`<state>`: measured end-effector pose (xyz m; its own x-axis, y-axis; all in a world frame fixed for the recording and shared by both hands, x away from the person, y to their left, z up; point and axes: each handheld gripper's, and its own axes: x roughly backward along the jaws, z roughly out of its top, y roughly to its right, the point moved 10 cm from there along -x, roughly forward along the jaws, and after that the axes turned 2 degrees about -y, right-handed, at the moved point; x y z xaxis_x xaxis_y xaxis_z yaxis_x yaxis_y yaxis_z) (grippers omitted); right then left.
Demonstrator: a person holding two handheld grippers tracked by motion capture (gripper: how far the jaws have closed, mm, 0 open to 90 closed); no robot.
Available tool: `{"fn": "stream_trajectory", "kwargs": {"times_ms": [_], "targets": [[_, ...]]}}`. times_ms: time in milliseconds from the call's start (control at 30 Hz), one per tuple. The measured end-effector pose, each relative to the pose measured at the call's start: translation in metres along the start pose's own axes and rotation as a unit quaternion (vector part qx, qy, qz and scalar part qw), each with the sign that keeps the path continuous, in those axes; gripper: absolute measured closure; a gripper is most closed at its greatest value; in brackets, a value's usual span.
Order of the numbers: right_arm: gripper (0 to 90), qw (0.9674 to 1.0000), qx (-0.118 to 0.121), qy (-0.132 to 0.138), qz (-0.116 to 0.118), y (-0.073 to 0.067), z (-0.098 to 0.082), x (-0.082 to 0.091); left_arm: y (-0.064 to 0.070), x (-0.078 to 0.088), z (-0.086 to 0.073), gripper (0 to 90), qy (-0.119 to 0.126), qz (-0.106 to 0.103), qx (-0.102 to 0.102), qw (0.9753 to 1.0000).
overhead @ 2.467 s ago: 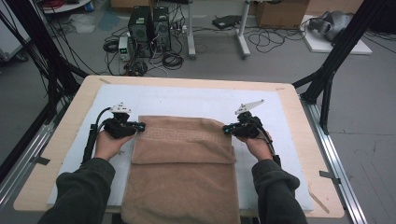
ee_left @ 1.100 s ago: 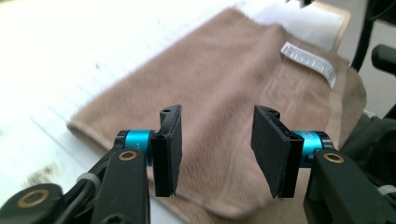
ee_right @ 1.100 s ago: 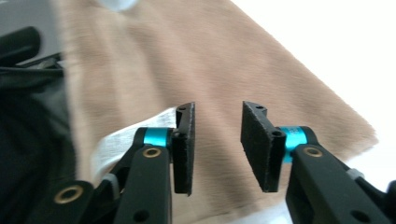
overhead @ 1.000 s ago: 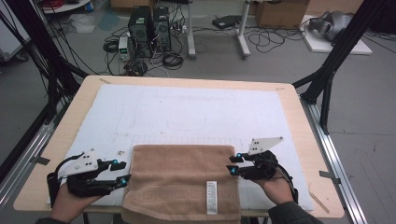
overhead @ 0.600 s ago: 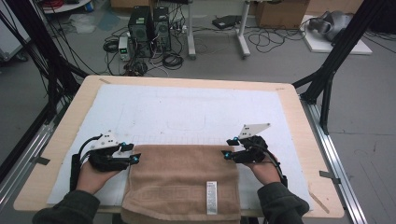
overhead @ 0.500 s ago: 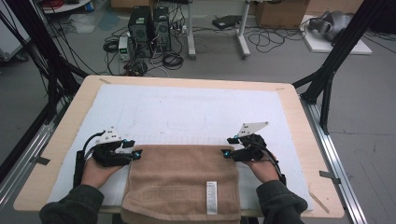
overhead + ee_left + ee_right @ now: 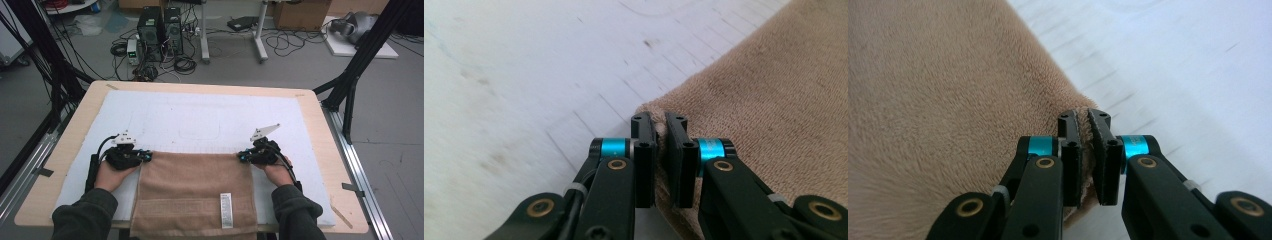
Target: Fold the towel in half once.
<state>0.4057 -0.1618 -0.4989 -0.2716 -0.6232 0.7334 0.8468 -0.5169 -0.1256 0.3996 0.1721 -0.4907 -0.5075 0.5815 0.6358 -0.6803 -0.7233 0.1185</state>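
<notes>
A tan towel lies on the white mat near the table's front edge, its near end hanging over the edge, a white care label face up. My left gripper is shut on the towel's far left corner. My right gripper is shut on the far right corner. Both jaw pairs pinch a fold of cloth.
A white mat covers most of the wooden table. Black frame struts rise at the right and left. Computer towers and cables sit on the floor beyond the far edge.
Both grippers pulled the towel back toward the front edge, then carried its far edge forward again; over the last half second it moved slightly farther from the person.
</notes>
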Motion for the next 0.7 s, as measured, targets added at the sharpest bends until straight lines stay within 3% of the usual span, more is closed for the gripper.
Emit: {"fn": "stream_trajectory", "kwargs": {"times_ms": [167,267,400,500,533,567,633,700], "targets": [[84.7,0.9988,0.001,0.024,-0.044,0.027,0.038,0.015,-0.021,0.005,0.052,83.5,0.032,0.031,0.000,0.9990],[84.8,0.9969,0.003,0.038,-0.068,0.047,0.064,0.029,-0.036,0.009,0.088,83.6,0.048,0.054,-0.003,0.9974],[84.9,0.9945,0.007,0.054,-0.090,0.067,0.098,0.050,-0.049,0.017,0.140,83.6,0.064,0.080,-0.024,0.9945],[84.7,0.9917,0.006,0.072,-0.107,0.081,0.119,0.064,-0.058,0.021,0.166,83.4,0.080,0.091,-0.025,0.9923],[82.7,0.9904,0.010,0.078,-0.114,0.086,0.125,0.067,-0.061,0.020,0.171,83.0,0.083,0.098,-0.025,0.9914],[73.8,0.9893,0.005,0.083,-0.120,0.090,0.129,0.068,-0.065,0.019,0.175,81.0,0.085,0.108,-0.026,0.9901],[65.2,0.9887,-0.008,0.076,-0.129,0.098,0.132,0.065,-0.071,0.018,0.174,66.5,0.085,0.119,-0.016,0.9891],[56.5,0.9891,-0.023,0.075,-0.124,0.100,0.128,0.060,-0.074,0.016,0.166,58.2,0.080,0.102,0.004,0.9916]]}}
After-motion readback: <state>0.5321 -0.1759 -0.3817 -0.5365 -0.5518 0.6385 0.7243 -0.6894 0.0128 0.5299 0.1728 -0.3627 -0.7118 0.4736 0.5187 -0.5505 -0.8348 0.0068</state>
